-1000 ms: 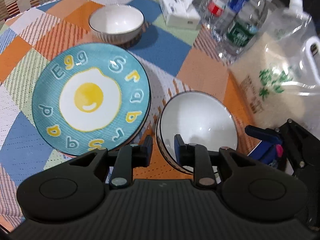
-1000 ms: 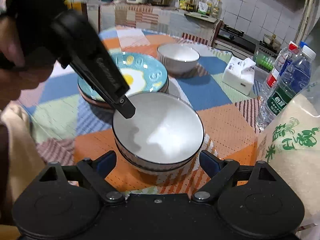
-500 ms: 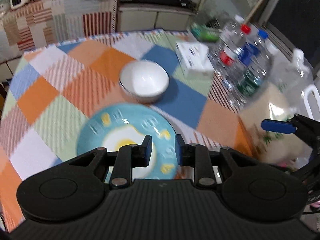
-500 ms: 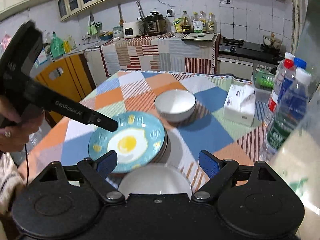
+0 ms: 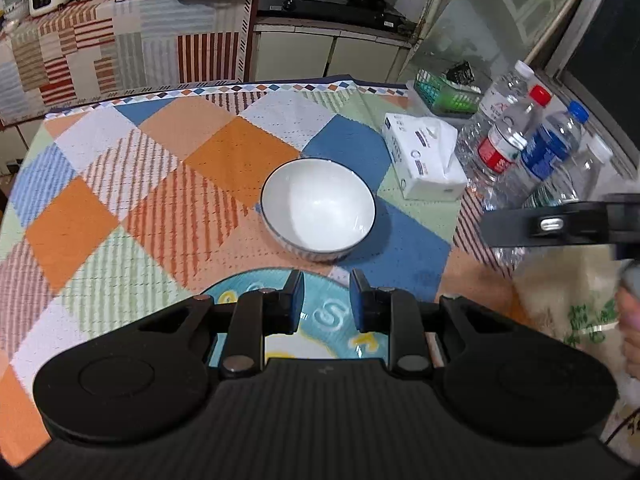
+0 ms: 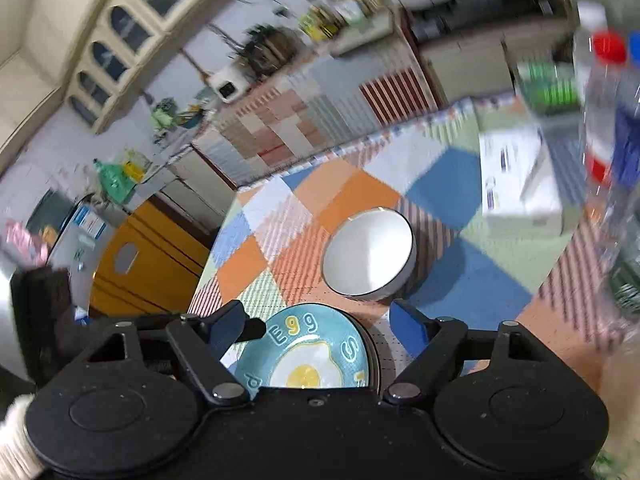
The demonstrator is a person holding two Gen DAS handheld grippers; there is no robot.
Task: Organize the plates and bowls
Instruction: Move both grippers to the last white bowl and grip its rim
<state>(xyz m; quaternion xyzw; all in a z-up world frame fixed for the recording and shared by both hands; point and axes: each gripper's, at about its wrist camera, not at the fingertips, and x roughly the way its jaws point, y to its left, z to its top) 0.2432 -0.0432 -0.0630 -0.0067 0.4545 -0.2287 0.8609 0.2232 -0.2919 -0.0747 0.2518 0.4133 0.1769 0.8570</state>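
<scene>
Shows the white bowl (image 5: 318,210) (image 6: 368,252) upright on the checked table (image 5: 160,200), just beyond the egg plate (image 5: 332,318) (image 6: 304,344) and apart from it. Shows that plate lying on top of at least one other, nearest the cameras and partly hidden under both tools. Places the tissue box (image 5: 424,160) and the water bottles (image 5: 516,148) beyond the plate and to its right, close beside the bowl's far side.

Left gripper (image 5: 326,288): above the plate's far edge, fingers only narrowly apart, nothing between them. Right gripper (image 6: 316,320): likewise above the plate, fingers wide apart and just now closing, nothing between them; heavily blurred and tilted view.

Hazards, as judged:
- Risks a miss or a hard knock on the bowl's rim, given the blur in the right wrist view.
- Calls for a wider left opening before any grasp; otherwise pushes the bowl toward the bottles rather than gripping it.
- Risks toppling a bottle if the right tool swings wide of the plate.
- Risks a slip on smooth glazed ware if pinched shallowly at the rim.
</scene>
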